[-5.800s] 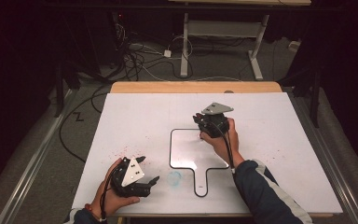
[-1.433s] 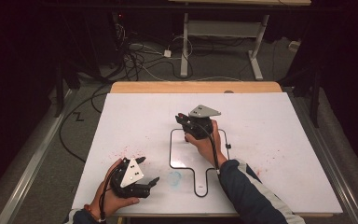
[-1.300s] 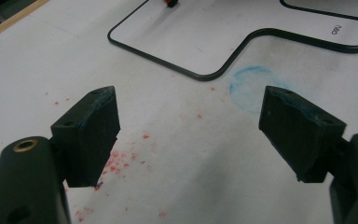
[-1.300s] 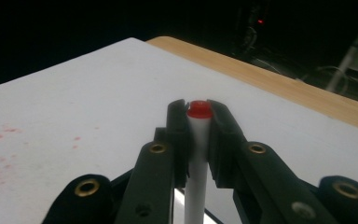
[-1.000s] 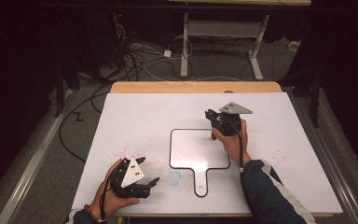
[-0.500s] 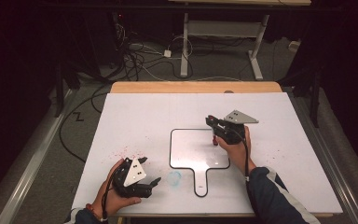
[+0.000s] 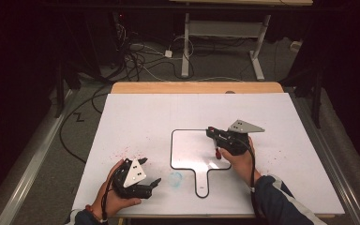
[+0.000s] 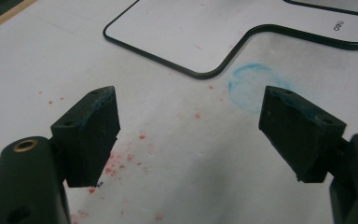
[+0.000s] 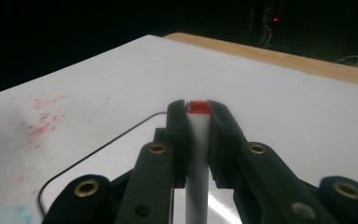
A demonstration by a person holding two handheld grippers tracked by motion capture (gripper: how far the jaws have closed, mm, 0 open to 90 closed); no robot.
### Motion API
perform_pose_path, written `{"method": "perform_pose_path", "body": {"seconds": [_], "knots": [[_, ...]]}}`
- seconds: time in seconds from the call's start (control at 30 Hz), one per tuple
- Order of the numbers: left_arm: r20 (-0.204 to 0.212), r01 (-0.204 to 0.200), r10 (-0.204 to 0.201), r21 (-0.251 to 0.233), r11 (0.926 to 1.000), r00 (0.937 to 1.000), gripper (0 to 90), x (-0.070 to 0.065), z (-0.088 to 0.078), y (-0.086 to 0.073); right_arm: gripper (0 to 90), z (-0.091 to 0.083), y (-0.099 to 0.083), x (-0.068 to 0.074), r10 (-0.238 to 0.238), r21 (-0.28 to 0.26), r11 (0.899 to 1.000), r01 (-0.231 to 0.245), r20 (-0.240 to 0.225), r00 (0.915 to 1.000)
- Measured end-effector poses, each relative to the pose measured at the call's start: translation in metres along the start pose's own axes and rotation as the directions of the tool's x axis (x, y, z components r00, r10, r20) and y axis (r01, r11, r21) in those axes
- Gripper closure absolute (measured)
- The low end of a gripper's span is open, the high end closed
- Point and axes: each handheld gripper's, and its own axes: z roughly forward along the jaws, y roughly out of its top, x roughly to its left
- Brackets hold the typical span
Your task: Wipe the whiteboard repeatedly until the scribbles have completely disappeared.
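A small whiteboard (image 7: 187, 150) with a black rim and a short handle lies flat in the middle of the white table. My right gripper (image 7: 212, 132) hovers over the board's right edge, shut on a white marker (image 9: 196, 140) with a red end. A red end of the marker (image 7: 218, 153) shows under the gripper, just above the board. My left gripper (image 7: 150, 171) rests at the table's front left, held in the person's hand. Its jaws (image 8: 191, 135) stand wide open with nothing between them, pointing toward the board's handle (image 8: 242, 51).
A faint blue smudge (image 7: 176, 178) marks the table left of the board's handle, and red specks (image 7: 126, 152) lie near the left gripper. The table's wooden far edge (image 7: 197, 87) borders a dark floor with cables (image 7: 136, 56) and a desk frame (image 7: 225, 28).
The right gripper, still shut on the marker, has slid from the board's far right corner toward the person along its right edge. The left gripper has stayed put.
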Motion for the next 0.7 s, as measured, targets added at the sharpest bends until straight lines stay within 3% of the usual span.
{"method": "perform_pose_path", "body": {"seconds": [0.2,0.43,0.7], "knots": [[0.0,0.002,-0.002,-0.003,1.0,1.0,19.2,0.004,0.002,0.001,80.8,-0.021,0.007,0.007,0.01,-0.025,1.0,-0.01,-0.026,0.9996],[-0.005,0.005,-0.005,-0.009,1.0,1.0,19.3,0.006,0.0,0.0,80.8,-0.047,0.018,0.002,0.027,-0.046,0.999,-0.027,0.003,0.9996],[-0.022,0.005,-0.005,-0.009,0.9999,0.9997,17.9,0.005,-0.001,0.0,80.8,-0.079,0.022,-0.005,0.055,-0.013,0.998,-0.054,0.04,0.9977]]}}
